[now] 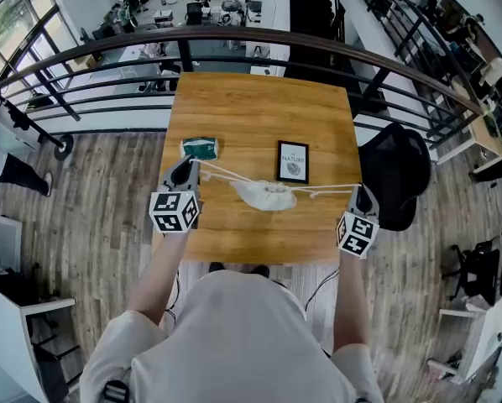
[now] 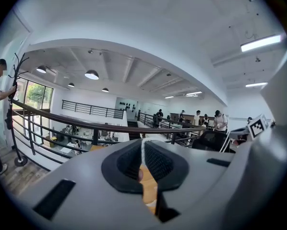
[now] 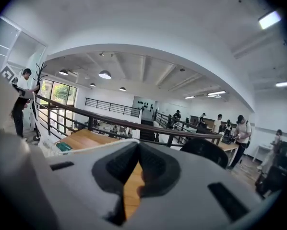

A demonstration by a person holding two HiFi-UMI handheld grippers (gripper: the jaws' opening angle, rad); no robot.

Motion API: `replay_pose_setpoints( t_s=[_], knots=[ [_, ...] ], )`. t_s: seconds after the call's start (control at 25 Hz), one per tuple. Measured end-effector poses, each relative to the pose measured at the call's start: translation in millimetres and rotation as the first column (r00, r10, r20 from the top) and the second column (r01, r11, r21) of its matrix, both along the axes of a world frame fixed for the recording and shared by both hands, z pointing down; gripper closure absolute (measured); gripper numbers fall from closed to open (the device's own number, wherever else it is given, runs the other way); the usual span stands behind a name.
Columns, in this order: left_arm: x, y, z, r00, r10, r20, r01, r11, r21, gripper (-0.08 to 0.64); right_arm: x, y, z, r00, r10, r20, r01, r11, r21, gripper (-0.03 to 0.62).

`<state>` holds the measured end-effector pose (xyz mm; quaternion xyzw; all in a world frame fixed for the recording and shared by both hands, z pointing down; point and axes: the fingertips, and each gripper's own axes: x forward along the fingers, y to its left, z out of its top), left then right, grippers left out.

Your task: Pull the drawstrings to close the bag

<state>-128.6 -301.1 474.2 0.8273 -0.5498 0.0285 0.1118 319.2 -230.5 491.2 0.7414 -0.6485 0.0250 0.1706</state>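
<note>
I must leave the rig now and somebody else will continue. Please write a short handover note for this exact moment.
Left gripper: jaws shut on the left drawstring.
Right gripper: jaws shut on the right drawstring.
The white bag lies mid-table between the grippers, and both strings run out sideways, stretched.
Done: both strings are gripped and drawn apart, and the bag looks gathered.
Left: pull until the mouth is fully closed (I cannot tell if it is), then release.
</note>
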Motion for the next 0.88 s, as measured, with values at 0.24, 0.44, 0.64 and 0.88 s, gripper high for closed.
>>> replay_pose_setpoints(
  t_s=[0.24,0.44,0.64,0.88],
  knots=[
    [17.1,3.5,-7.5,0.998,0.063,-0.009,-0.063,0.998,0.013,0.569,-21.7,0.4,-10.4,0.998,-0.058,0.01,0.058,0.998,0.008,0.583],
    [21.9,7.4,-5.3,0.996,0.088,-0.02,-0.087,0.996,0.006,0.569,-36.5,2.7,-11.3,0.993,-0.113,0.035,0.113,0.994,0.007,0.583],
    [27.7,12.7,-11.3,0.992,0.122,-0.031,-0.122,0.992,0.013,0.569,-51.0,5.1,-19.2,0.983,-0.167,0.074,0.165,0.986,0.026,0.583],
    [36.3,21.0,-18.1,0.986,0.162,-0.027,-0.161,0.987,0.025,0.569,-69.9,9.0,-35.1,0.961,-0.251,0.12,0.244,0.967,0.067,0.583]
  ],
)
